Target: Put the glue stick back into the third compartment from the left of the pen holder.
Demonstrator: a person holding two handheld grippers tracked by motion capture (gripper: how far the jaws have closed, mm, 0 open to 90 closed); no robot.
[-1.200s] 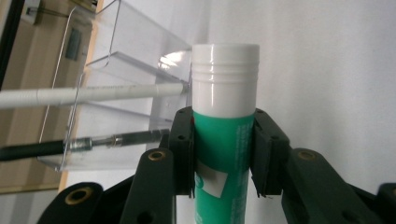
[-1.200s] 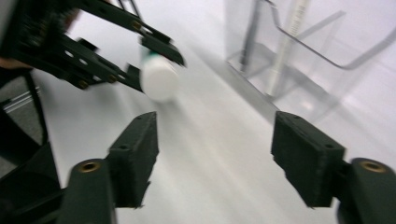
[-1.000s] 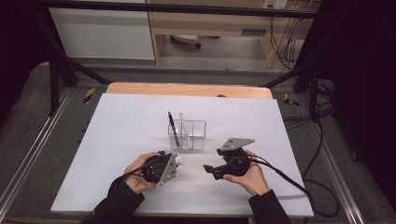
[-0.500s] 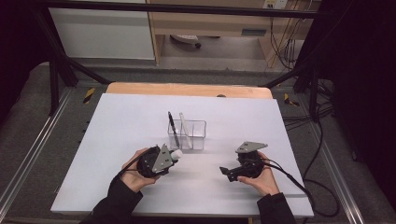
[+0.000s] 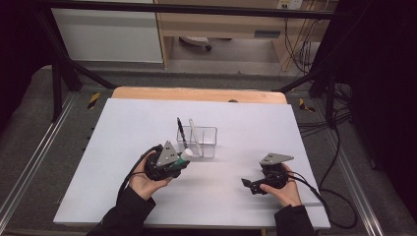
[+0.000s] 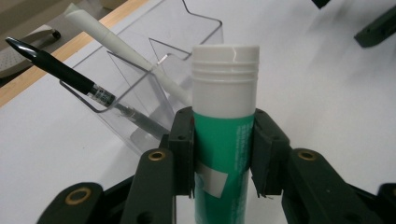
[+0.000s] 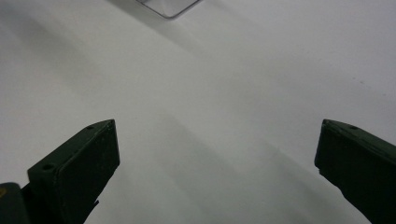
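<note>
While the left tongs (image 5: 183, 160) clench a green glue stick (image 5: 185, 156) just in front of the clear holder (image 5: 206, 142) in the high view, the right tongs (image 5: 248, 184) sit well apart on the desk (image 5: 123, 128). In the left gripper view, both pads press the glue stick (image 6: 224, 135) (white cap up), beside a black pen (image 6: 60, 72) and white pen (image 6: 126, 51). In the right gripper view, the right tongs (image 7: 217, 163) have just been opening, nothing between them.

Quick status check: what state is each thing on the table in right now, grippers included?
Left gripper: shut on the glue stick.
Glue stick: capped, held between the jaws, cap toward the clear holder.
Right gripper: open, jaws just opened wide, nothing between them.
Clear holder: upright on the table.
Black pen: leaning in the holder.
White pen: leaning in the holder.
</note>
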